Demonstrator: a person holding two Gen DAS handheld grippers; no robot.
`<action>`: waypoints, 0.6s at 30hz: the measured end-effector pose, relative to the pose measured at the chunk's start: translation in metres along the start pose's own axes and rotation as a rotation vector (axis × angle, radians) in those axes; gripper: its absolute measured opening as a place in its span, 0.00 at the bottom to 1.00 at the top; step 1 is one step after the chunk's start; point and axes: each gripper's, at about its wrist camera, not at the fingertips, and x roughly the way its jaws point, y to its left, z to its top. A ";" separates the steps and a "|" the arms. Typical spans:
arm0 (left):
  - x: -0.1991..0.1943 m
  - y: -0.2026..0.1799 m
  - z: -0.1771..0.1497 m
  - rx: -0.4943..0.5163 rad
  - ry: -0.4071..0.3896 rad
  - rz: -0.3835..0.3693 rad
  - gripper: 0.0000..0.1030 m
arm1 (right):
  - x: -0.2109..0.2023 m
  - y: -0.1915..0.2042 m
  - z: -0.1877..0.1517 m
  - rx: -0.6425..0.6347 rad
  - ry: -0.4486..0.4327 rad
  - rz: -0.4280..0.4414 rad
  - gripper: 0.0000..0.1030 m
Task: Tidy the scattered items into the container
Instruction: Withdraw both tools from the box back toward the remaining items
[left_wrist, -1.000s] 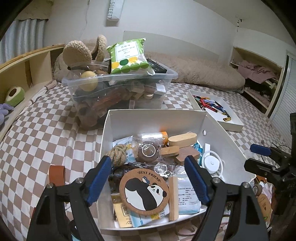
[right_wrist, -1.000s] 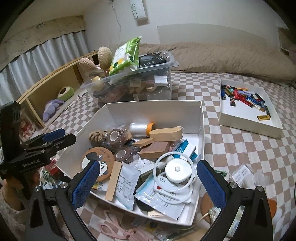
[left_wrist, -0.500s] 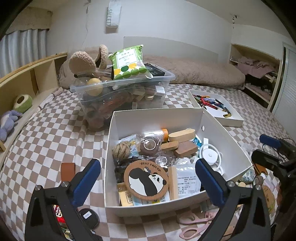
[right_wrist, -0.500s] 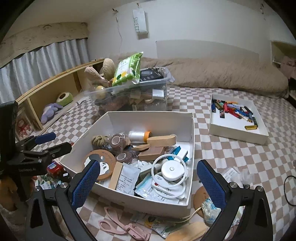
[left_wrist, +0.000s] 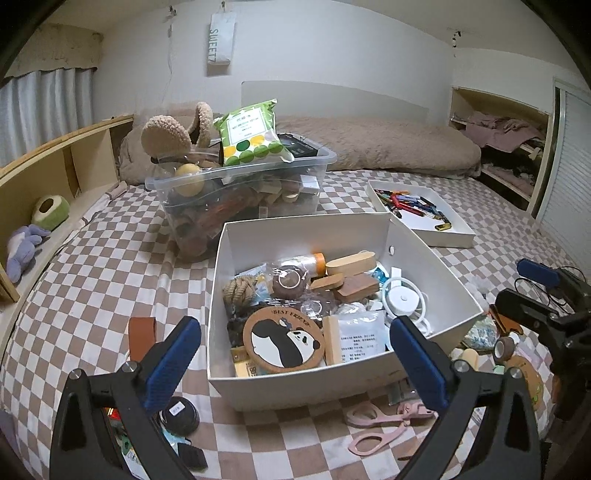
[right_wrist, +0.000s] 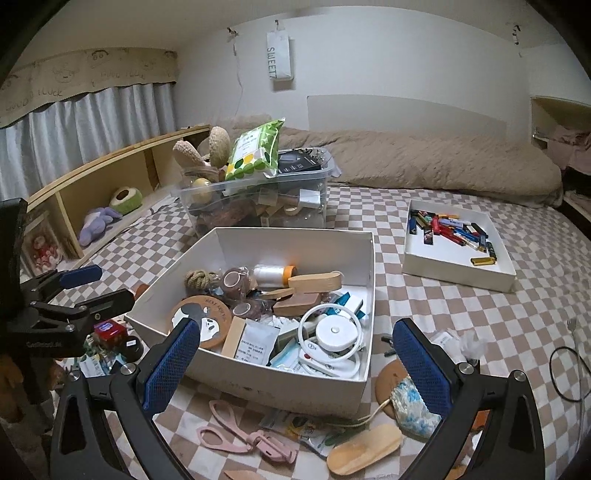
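The white box (left_wrist: 306, 225) sits on the checked bed, holding several small items with a panda coaster (left_wrist: 284, 338) at the front. My left gripper (left_wrist: 295, 332) hovers before the box's near wall, open wide, nothing between its blue pads. My right gripper (right_wrist: 297, 332) is also open and empty, in front of the same box (right_wrist: 295, 236). Scattered outside the box lie pink scissors (right_wrist: 243, 432), a wooden piece (right_wrist: 364, 446), a blue-white pouch (right_wrist: 410, 398), a black round tin (left_wrist: 179, 410), a brown leather strip (left_wrist: 142, 332) and a tape roll (left_wrist: 504, 347).
A clear plastic bin (left_wrist: 240, 173) heaped with things stands behind the box. A shallow white tray (left_wrist: 454, 236) of small coloured sticks lies at the back right. A wooden shelf (left_wrist: 55, 173) runs along the left. A black cable (right_wrist: 569, 365) lies at the right.
The left jaws opened from partly spread to full width. Both grippers drew back from the box and rose a little, so the scissors and loose items in front came into view.
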 end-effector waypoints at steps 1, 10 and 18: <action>-0.002 0.000 -0.001 0.000 -0.001 -0.001 1.00 | -0.001 0.000 -0.001 -0.001 0.000 -0.004 1.00; -0.023 -0.004 -0.004 -0.012 -0.025 -0.013 1.00 | -0.015 0.004 -0.005 -0.008 -0.014 -0.016 1.00; -0.034 -0.006 -0.007 -0.018 -0.036 -0.010 1.00 | -0.026 0.006 -0.006 -0.004 -0.033 -0.027 1.00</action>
